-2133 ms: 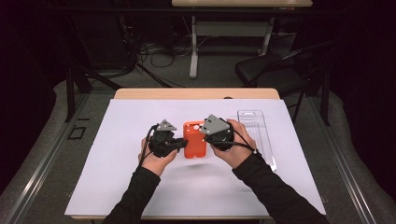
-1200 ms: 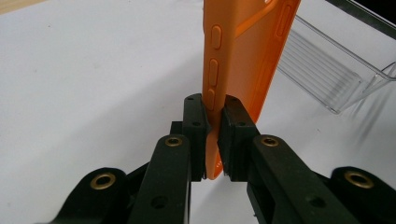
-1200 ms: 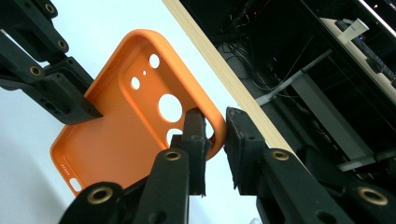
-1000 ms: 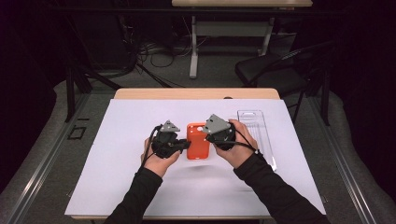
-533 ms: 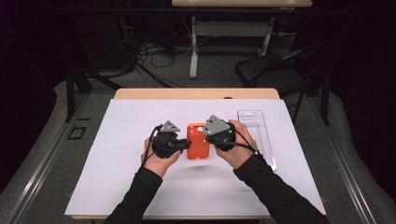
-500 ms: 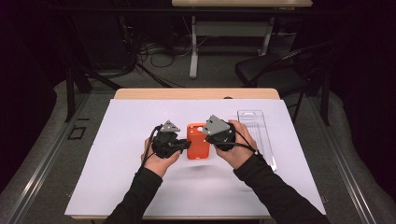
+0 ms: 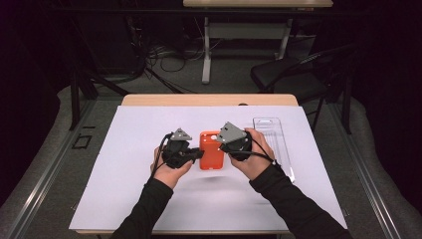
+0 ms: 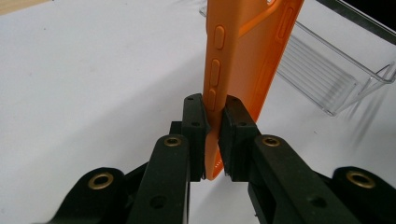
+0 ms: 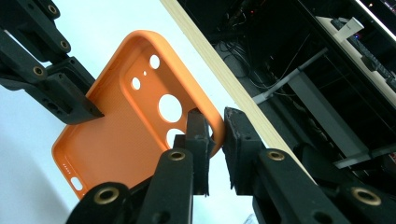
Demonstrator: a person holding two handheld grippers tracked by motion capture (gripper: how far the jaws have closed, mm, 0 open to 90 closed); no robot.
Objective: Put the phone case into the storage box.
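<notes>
Case (image 7: pixel 211 151) unmoved since earlier | left gripper (image 8: pixel 212 126) clamps edge | right gripper (image 9: pixel 215 140) clamps rim

An orange phone case (image 7: pixel 211 150), soft-looking with round camera cutouts and moulded side buttons, is held off the table. Its buttoned side edge sits pinched between one pair of jaws, its opposite edge between the other pair.

1. I see a dim room with a grey floor (image 7: pixel 45 199).
2. A white-covered worktop (image 7: pixel 124 199) sits before me.
3. Beyond it stand a dark chair (image 7: pixel 293 79), a second desk (image 7: pixel 249 5) and tangled cables (image 7: pixel 164 55).
</notes>
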